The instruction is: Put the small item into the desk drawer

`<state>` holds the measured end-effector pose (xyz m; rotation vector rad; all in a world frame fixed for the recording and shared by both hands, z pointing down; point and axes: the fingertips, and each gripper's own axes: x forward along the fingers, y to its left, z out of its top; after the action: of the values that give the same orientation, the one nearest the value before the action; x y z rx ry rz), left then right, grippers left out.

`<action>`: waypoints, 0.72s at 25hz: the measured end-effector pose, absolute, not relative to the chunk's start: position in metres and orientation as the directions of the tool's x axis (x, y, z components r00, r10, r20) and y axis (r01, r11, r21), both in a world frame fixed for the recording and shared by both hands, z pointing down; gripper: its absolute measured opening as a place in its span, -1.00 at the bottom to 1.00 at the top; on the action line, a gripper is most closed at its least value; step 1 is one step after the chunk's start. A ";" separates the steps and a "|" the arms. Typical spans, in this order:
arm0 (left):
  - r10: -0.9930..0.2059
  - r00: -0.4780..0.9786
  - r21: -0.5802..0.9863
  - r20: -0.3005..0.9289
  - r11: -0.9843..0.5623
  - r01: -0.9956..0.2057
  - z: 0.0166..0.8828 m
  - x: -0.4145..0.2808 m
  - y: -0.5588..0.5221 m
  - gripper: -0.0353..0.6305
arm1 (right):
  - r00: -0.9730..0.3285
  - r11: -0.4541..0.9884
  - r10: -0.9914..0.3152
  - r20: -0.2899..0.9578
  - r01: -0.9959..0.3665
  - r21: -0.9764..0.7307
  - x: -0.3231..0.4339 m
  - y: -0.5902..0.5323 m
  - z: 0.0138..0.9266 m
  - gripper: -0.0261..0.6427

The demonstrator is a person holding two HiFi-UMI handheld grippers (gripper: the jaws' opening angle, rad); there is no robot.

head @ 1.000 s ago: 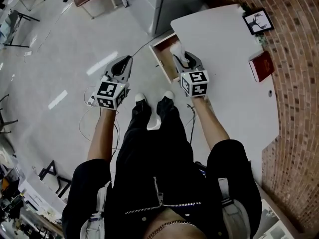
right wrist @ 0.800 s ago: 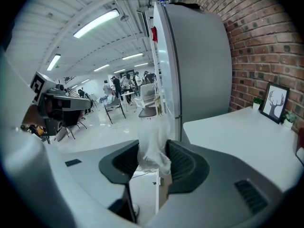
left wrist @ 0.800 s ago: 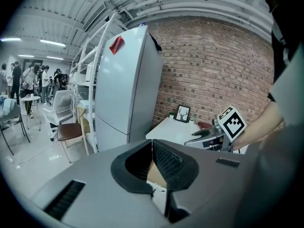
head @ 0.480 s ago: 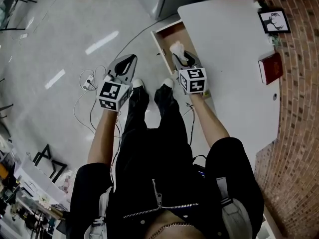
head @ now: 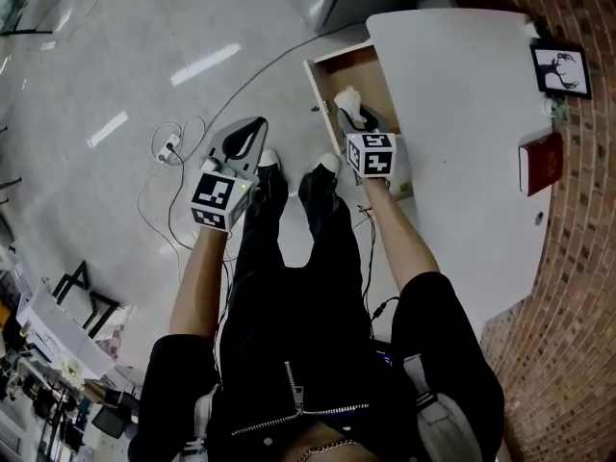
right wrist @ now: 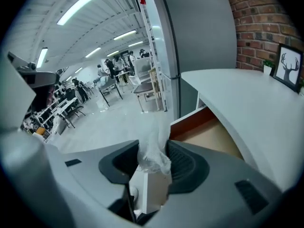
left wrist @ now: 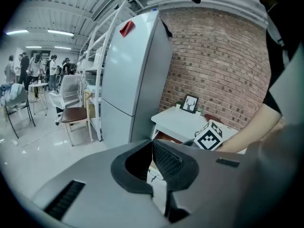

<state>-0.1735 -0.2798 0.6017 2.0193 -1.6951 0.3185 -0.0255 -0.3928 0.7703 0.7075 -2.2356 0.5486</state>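
The right tongs (right wrist: 153, 156) squeeze the small white item (right wrist: 151, 184) so it cannot drop; the open drawer (right wrist: 211, 137) waits just ahead of them, underneath; the left tongs (left wrist: 152, 161) are pinched together, empty, kept aside out of the way.

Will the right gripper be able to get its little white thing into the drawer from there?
Probably yes: the drawer stands open, the right gripper holds the small item over it, and nothing shows in between.

Left hand-held gripper (head: 252, 131), right hand-held gripper (head: 358, 115) (two). One desk (head: 462, 114), one drawer (head: 361, 70), one picture (head: 561, 69), one book (head: 540, 163), one small item (head: 347, 98).
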 end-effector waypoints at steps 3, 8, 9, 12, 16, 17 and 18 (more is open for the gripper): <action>-0.852 0.202 0.216 0.482 -0.108 -0.970 0.615 -0.176 -0.282 -0.83 | -0.550 0.739 -0.306 0.777 -0.652 -0.169 -0.022 -0.401 0.803 -0.40; -0.842 0.189 0.243 0.506 -0.071 -0.967 0.644 -0.179 -0.278 -0.83 | -0.503 0.711 -0.260 0.824 -0.677 -0.190 -0.022 -0.412 0.856 -0.40; -0.838 0.182 0.248 0.514 -0.057 -0.967 0.652 -0.178 -0.276 -0.83 | -0.495 0.706 -0.248 0.833 -0.681 -0.195 -0.023 -0.414 0.866 -0.40; -0.830 0.163 0.263 0.533 -0.020 -0.964 0.669 -0.179 -0.272 -0.83 | -0.475 0.673 -0.216 0.853 -0.706 -0.223 -0.022 -0.424 0.897 -0.40; -0.816 0.147 0.275 0.559 0.015 -0.961 0.689 -0.183 -0.262 -0.83 | -0.436 0.622 -0.196 0.878 -0.748 -0.233 -0.022 -0.438 0.931 -0.40; -0.811 0.142 0.275 0.567 0.024 -0.961 0.694 -0.185 -0.259 -0.83 | -0.432 0.618 -0.185 0.883 -0.750 -0.237 -0.024 -0.438 0.939 -0.40; -0.807 0.137 0.276 0.575 0.034 -0.961 0.699 -0.187 -0.256 -0.83 | -0.428 0.618 -0.174 0.887 -0.748 -0.240 -0.025 -0.437 0.946 -0.40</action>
<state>-0.1866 -0.2557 0.6991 1.8018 -1.6995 0.3202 -0.0248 -0.4370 0.9463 0.7311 -1.9354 0.7979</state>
